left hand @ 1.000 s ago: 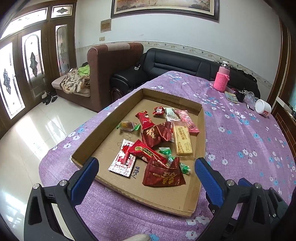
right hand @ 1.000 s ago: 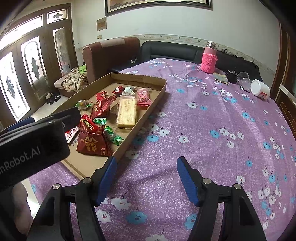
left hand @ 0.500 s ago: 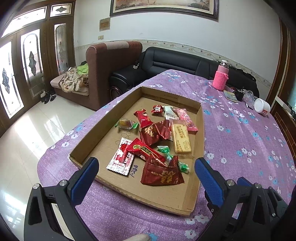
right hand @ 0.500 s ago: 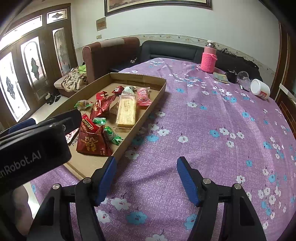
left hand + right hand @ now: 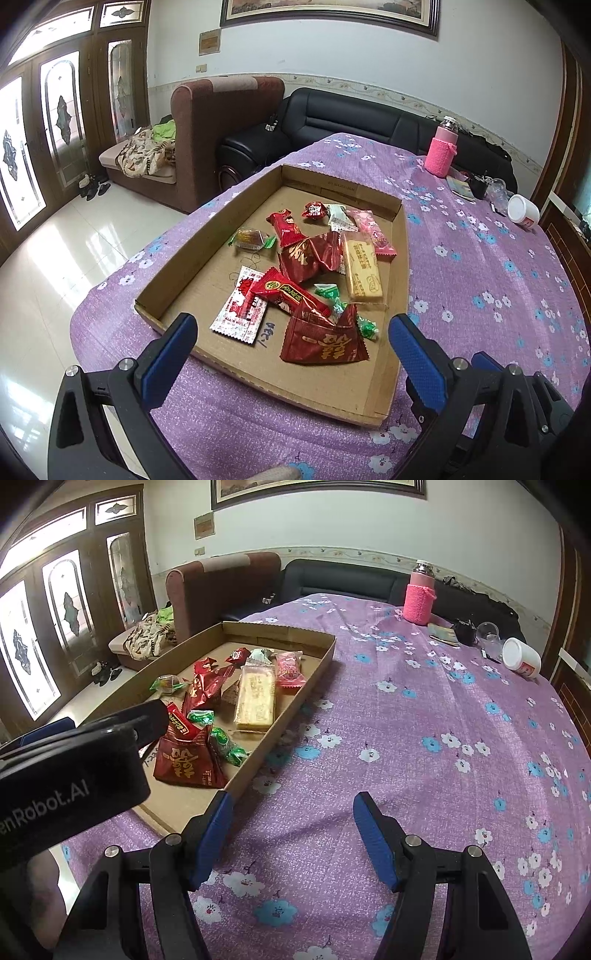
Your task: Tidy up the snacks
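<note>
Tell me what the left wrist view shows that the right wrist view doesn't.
Only the left wrist view shows the white-and-red sachet and the tray's left wall, framed by the open left tongs.

Only the right wrist view shows the left tool's black body and the open right tongs over bare purple tablecloth.

Both show the cardboard tray, yellow biscuit bar, big red packet and pink bottle.

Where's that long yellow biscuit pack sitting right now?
The yellow biscuit pack lies in the cardboard tray, toward its right side, between the pink packet and a crumpled red wrapper.
</note>
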`<control>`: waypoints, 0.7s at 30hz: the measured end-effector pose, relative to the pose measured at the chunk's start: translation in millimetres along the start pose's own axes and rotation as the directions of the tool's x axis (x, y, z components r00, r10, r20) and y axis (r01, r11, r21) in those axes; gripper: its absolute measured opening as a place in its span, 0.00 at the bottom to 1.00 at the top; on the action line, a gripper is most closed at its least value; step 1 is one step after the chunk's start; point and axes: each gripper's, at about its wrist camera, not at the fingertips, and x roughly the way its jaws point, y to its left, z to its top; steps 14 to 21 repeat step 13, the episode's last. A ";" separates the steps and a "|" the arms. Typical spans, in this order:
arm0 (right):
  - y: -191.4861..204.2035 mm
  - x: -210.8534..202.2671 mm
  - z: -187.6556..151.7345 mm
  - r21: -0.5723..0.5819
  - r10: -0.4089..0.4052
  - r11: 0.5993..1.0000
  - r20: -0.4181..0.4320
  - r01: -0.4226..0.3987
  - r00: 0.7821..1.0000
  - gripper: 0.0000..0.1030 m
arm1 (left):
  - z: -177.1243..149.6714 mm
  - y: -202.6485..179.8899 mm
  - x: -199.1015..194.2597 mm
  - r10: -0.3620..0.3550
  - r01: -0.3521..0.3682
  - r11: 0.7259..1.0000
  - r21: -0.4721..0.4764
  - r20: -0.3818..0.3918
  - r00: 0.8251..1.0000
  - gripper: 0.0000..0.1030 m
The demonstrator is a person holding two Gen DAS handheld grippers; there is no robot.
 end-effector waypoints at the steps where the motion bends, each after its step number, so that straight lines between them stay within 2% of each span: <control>1: 0.0 -0.1 0.0 0.001 0.000 1.000 0.000 0.000 1.000 0.70 | 0.4 0.4 0.2 0.001 -0.001 1.000 0.001 0.001 1.000 1.00; 21: 0.7 -0.9 0.0 -0.003 0.005 1.000 0.003 -0.005 1.000 0.70 | 4.5 8.8 1.0 0.024 -0.024 0.999 -0.024 0.011 1.000 1.00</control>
